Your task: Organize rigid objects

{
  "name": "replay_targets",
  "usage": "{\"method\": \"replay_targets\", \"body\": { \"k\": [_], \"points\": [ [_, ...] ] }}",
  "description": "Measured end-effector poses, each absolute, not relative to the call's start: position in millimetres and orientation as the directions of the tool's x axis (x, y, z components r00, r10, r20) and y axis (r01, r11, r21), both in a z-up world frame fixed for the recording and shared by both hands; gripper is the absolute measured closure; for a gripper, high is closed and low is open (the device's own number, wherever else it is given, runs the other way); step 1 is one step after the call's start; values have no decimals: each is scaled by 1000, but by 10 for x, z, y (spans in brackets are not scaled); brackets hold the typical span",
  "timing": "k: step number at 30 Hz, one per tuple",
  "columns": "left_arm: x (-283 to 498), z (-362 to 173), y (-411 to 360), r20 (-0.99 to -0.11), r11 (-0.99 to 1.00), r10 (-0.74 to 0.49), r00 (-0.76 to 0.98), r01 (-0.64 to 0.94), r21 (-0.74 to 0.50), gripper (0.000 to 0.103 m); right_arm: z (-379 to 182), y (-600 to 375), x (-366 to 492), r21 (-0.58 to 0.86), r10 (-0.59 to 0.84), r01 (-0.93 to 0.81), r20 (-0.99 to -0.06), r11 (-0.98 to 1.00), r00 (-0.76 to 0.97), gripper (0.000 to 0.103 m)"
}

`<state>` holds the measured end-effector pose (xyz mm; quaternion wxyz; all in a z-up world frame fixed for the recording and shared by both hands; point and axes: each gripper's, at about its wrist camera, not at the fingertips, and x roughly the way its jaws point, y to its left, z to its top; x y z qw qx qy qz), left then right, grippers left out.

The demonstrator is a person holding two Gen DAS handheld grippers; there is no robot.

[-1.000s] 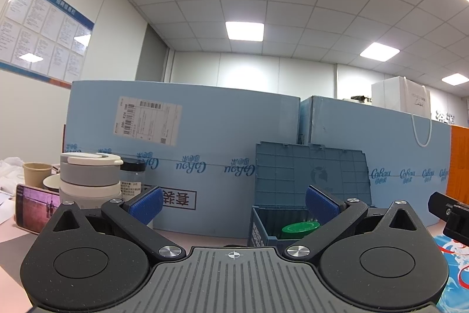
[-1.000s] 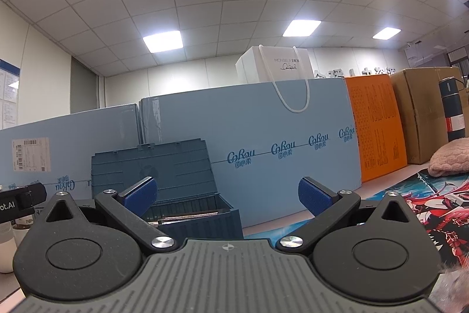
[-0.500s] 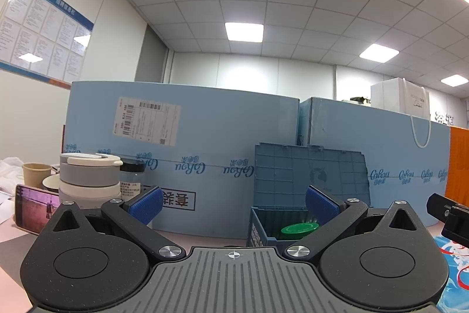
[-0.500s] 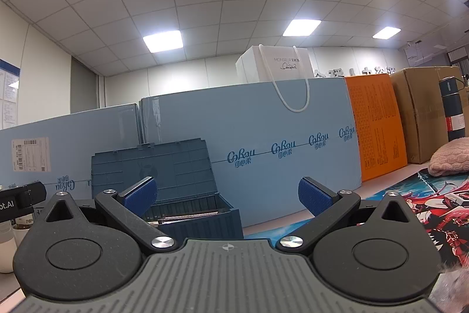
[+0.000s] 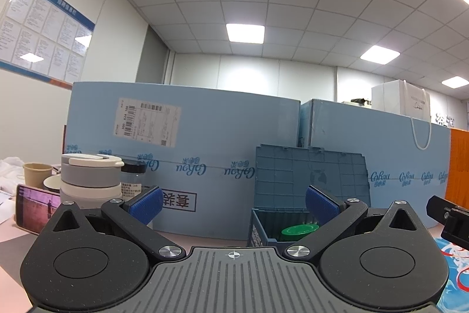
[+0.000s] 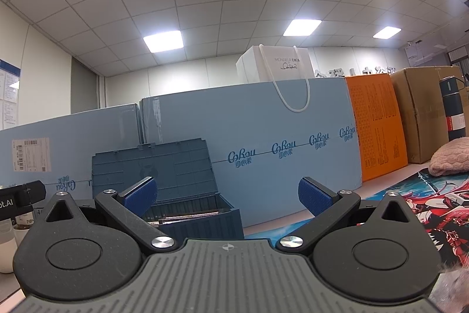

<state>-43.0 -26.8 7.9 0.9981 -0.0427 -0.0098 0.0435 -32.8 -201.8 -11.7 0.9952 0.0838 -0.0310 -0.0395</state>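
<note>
A dark blue plastic storage box (image 5: 265, 228) with its lid up stands on the table ahead of both grippers; it also shows in the right wrist view (image 6: 202, 220). A green round lid (image 5: 299, 230) shows inside it in the left wrist view, and a metal rod-like item (image 6: 187, 216) in the right wrist view. My left gripper (image 5: 233, 203) is open and empty, level with the box. My right gripper (image 6: 227, 194) is open and empty, with the box behind its left finger.
Tall light blue cartons (image 5: 205, 143) wall off the back. A stack of white and grey round containers (image 5: 89, 181), a paper cup (image 5: 36, 173) and a phone (image 5: 35, 207) stand left. An orange box (image 6: 378, 128), a brown carton (image 6: 425, 113), a pink cushion (image 6: 451, 160) and a printed mat (image 6: 425, 204) lie right.
</note>
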Motion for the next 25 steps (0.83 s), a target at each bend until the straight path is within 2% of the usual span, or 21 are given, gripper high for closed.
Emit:
{"method": "replay_targets", "body": {
  "k": [25],
  "points": [
    [-439, 70, -270, 12, 994, 75, 997, -74, -85, 0, -127, -2012, -298, 170, -85, 75, 47, 983, 995, 0]
  ]
}}
